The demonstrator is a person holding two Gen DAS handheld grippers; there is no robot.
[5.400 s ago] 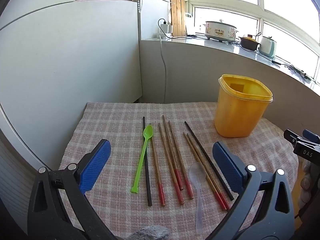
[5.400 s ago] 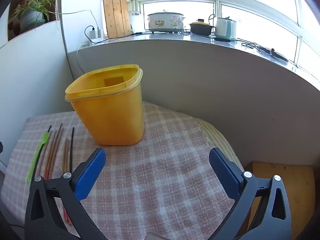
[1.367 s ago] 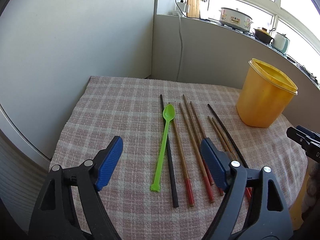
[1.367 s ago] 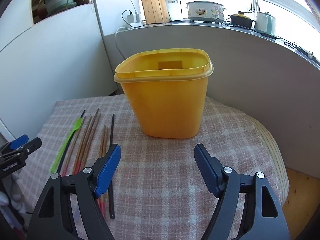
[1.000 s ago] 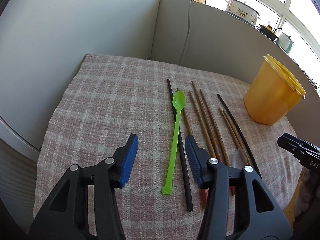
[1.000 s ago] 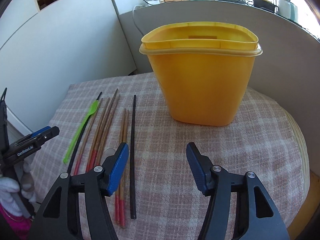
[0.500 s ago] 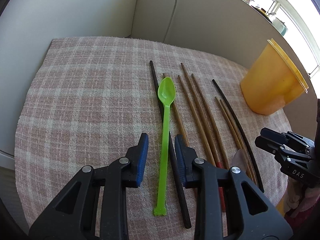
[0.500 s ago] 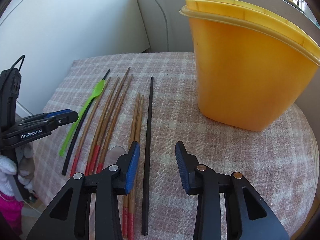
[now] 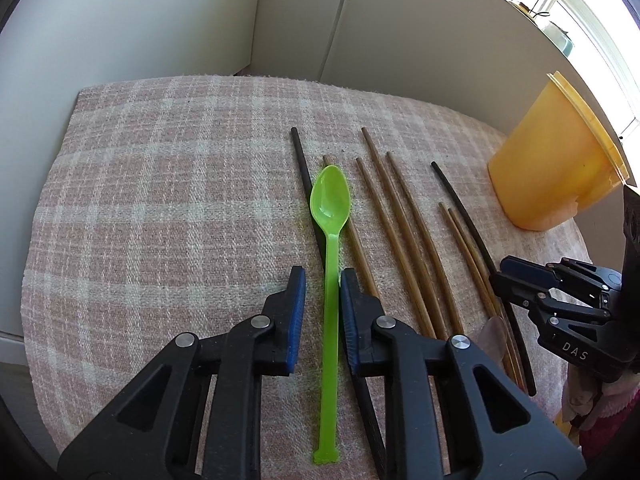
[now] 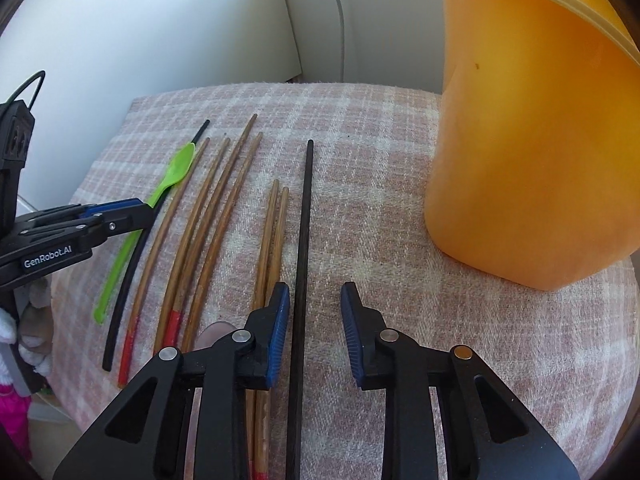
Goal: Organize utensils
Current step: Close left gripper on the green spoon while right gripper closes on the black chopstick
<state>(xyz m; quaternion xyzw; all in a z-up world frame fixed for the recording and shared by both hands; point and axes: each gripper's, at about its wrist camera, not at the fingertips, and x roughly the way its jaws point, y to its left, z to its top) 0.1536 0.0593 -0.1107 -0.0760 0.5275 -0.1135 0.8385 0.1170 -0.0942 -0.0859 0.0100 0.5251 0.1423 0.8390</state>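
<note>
Nothing binned yet — all utensils lying on checked pink cloth [image 9: 160, 200], tall yellow plastic tub [image 10: 540, 140] waiting at right.

Left gripper [image 9: 322, 312] straddling long green plastic spoon [image 9: 330, 240], narrowly parted, not clamping.

Right gripper [image 10: 314, 320] straddling black chopstick [image 10: 302, 240], likewise parted — grasping, lifting, dropping all remaining.

Your left gripper [image 9: 322, 280] is a matte black plastic clamp with two long triangular arms, each cut through by a triangular window. Round silver screws [image 9: 260, 322] sit at the arm joints, and the inner faces of the fingers carry ribbed blue pads [image 9: 297, 312]. White "GenRobot.AI" lettering shows on its side in the right wrist view. Your right gripper [image 10: 315, 295] is the same build: black arms, silver screws [image 10: 388, 335], blue ribbed pads [image 10: 279, 332]. Seen from the left wrist camera, its side reads "DAS" in white.
</note>
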